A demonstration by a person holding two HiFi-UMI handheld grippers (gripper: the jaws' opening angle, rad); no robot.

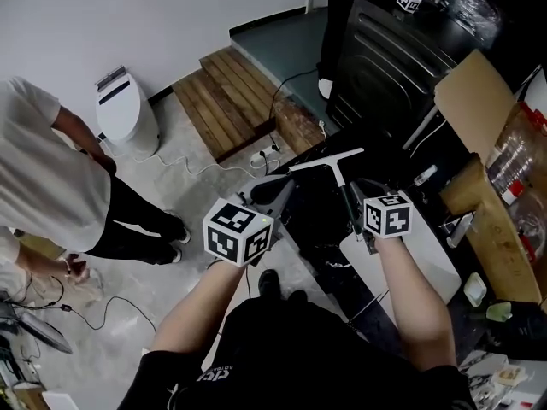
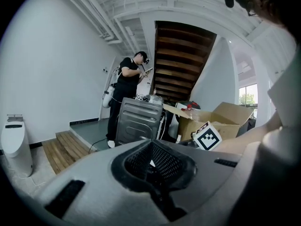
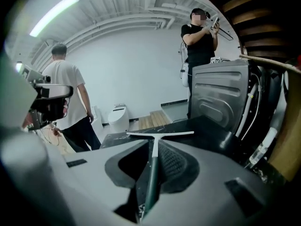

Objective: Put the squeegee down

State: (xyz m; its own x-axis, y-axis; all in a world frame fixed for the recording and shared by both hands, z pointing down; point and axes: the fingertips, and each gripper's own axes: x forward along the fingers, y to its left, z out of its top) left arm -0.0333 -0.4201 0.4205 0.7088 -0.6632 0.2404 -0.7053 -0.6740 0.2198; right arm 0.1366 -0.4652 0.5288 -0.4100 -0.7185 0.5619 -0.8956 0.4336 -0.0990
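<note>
Black table (image 3: 207,132) below a gripped squeegee (image 3: 154,147).
The right gripper (image 3: 149,175) pinches the dark handle, with the pale blade held out ahead above the tabletop. The left gripper (image 2: 153,166) hangs nearby, its jaws pressed together on nothing.

The squeegee (image 1: 337,178) sits in the right hand-held gripper (image 1: 352,198) above the bench (image 1: 380,156), with the left hand-held gripper (image 1: 270,188) just left. A washing machine (image 1: 385,54) stands far behind and a cardboard box (image 1: 479,92) to the right.

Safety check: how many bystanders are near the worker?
2: a person in a white shirt at the left, a person in black by the grey machine. Others may be hidden.
</note>
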